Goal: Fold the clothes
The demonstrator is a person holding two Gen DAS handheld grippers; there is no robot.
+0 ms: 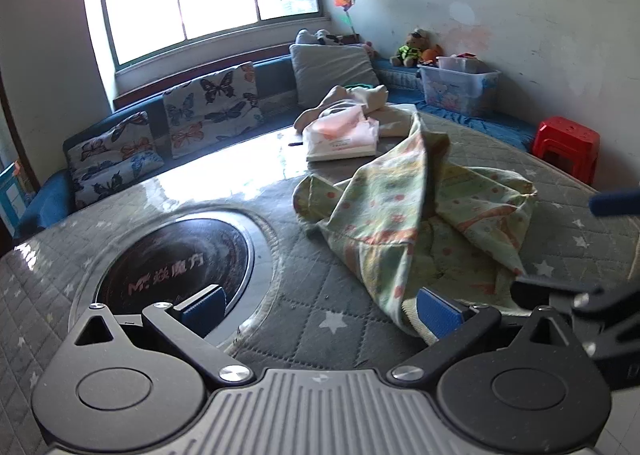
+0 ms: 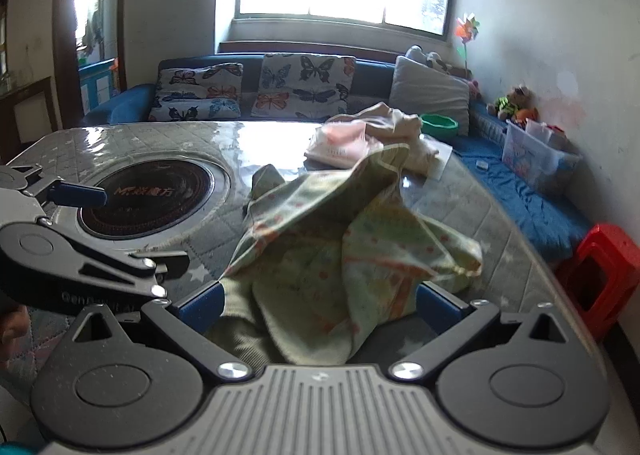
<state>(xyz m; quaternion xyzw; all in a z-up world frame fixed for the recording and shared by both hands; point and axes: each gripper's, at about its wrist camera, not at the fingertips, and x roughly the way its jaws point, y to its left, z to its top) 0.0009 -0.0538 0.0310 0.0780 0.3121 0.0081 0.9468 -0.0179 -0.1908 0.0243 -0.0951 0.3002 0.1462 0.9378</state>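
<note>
we see both grippers, left gripper (image 1: 320, 309) and right gripper (image 2: 320, 305), with fingers spread, holding nothing; the crumpled green garment (image 1: 412, 215) lies heaped mid-table, its near hem between the right fingers. closing on bunched layers could fold it crooked; only the right view shows a green bowl (image 2: 439, 125) far right

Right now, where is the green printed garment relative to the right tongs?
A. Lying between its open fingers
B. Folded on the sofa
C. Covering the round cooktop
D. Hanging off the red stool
A: the crumpled green garment lies bunched on the table between the spread blue fingers of the right tongs.
</note>
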